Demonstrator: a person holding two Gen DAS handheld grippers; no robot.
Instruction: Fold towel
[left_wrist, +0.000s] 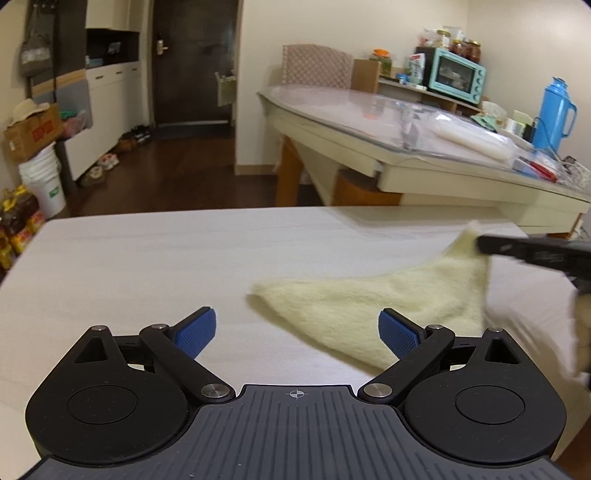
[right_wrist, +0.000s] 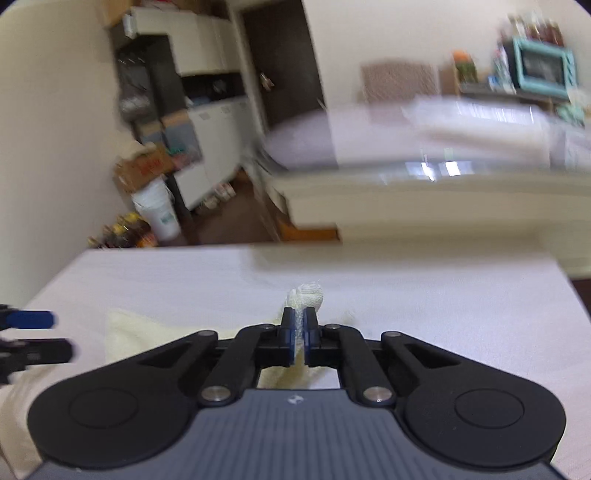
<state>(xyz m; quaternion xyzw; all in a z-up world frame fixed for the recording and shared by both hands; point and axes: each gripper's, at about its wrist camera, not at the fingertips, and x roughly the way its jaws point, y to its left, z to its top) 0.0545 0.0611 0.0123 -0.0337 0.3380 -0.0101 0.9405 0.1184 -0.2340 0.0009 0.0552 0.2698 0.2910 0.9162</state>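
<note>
Left claw (left_wrist: 297, 328) spread wide, grasping nothing, pale yellow towel (left_wrist: 369, 306) just ahead on white worktop (left_wrist: 147, 266). Right claw (right_wrist: 300, 332) clenched on raised towel corner. Risk: thin pinch slipping, corner dropping, fold skewing if pulled single-handed.

The surface (left_wrist: 147, 266) is wide, flat and pale, a whitish grey with faint stripes. A soft, light yellow towel (left_wrist: 362, 306) lies right on it, toward 3 o'clock in the left wrist view. Most of the towel rests flat, spread like a triangle. One corner at 2 o'clock is lifted up off the surface. The near corner points toward 6 o'clock.
</note>
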